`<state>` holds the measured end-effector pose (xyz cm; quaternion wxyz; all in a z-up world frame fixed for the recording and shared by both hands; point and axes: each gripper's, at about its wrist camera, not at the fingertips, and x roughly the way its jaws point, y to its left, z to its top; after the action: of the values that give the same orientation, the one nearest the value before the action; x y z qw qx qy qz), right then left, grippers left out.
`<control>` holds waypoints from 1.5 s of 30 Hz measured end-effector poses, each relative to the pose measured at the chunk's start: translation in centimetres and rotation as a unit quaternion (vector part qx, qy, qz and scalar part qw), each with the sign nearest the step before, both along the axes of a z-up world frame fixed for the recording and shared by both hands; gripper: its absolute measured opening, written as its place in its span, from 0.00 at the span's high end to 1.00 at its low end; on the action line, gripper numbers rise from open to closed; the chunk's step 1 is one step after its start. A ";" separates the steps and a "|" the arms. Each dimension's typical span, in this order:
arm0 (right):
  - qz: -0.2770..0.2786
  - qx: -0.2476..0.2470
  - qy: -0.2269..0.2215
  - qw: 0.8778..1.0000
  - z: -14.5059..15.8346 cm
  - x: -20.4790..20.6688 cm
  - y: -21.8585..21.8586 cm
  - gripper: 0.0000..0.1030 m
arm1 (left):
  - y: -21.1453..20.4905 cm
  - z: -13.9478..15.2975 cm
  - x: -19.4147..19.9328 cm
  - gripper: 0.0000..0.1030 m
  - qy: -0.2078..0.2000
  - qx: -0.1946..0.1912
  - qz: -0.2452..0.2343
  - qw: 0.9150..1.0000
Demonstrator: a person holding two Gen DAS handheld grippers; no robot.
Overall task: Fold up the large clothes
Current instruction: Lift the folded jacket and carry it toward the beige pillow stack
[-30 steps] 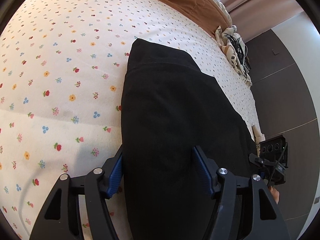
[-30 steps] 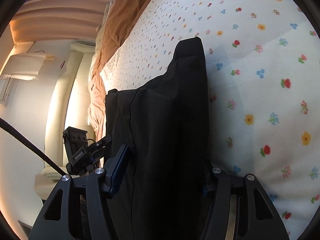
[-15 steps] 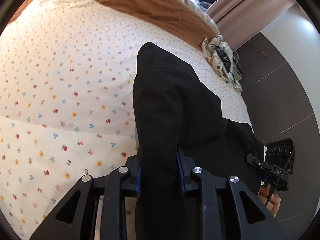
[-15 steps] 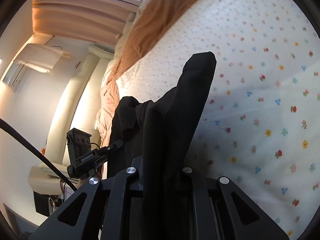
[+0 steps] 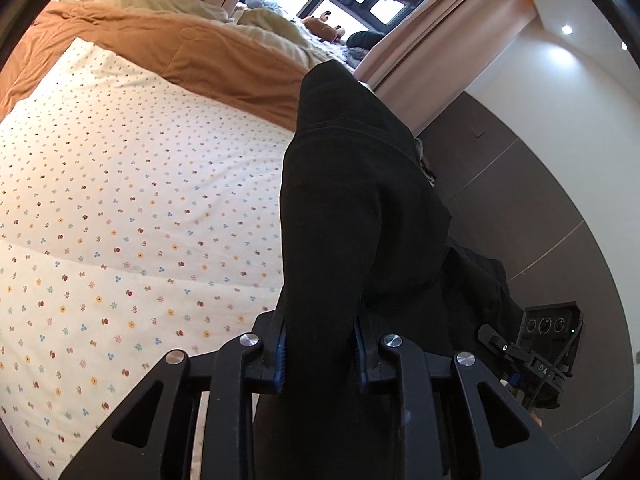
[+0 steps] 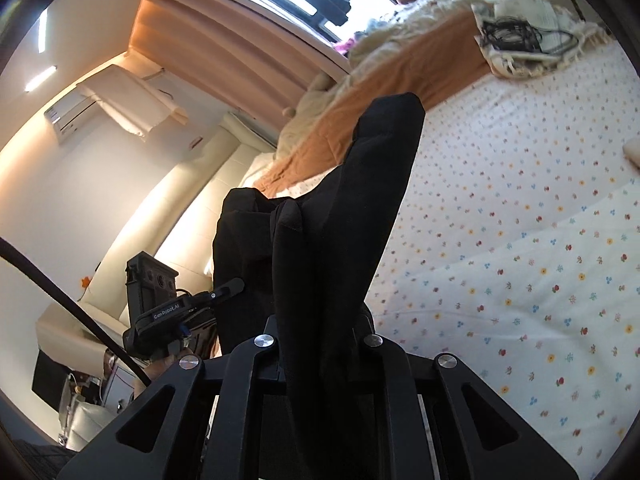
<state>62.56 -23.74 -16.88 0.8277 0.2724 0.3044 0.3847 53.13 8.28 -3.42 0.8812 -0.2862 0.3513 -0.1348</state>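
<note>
Garment (image 5: 352, 208) bunched between pads of left gripper (image 5: 320, 354) and right gripper (image 6: 318, 350), both clamped on it.

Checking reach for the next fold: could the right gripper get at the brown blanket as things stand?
Probably not. The right gripper has its jaws shut on the black garment, so it is occupied, and the brown blanket lies far across the flowered sheet.

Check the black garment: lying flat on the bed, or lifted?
Lifted. The black garment is bunched between the pads of the left gripper and the right gripper, rising above the floral sheet; whether its far end touches the bed is unclear.
</note>
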 end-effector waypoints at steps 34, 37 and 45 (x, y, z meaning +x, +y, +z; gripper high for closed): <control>-0.099 -0.069 -0.123 0.985 10.7 -17.1 -16.0 0.91 | -17.1 14.3 -3.3 0.75 -0.123 -0.024 -0.155 0.980; -0.116 -0.079 -0.125 0.982 11.1 -17.9 -18.4 0.91 | -19.8 14.3 -2.5 0.75 -0.124 -0.030 -0.173 0.977; -0.158 -0.103 -0.120 0.975 11.5 -21.1 -23.0 0.91 | -26.3 13.4 -0.2 0.75 -0.112 -0.039 -0.218 0.969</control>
<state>41.41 -46.73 -5.35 0.9320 0.1824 0.1941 0.2460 52.92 -18.03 9.95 0.8523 -0.2202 0.2985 -0.3687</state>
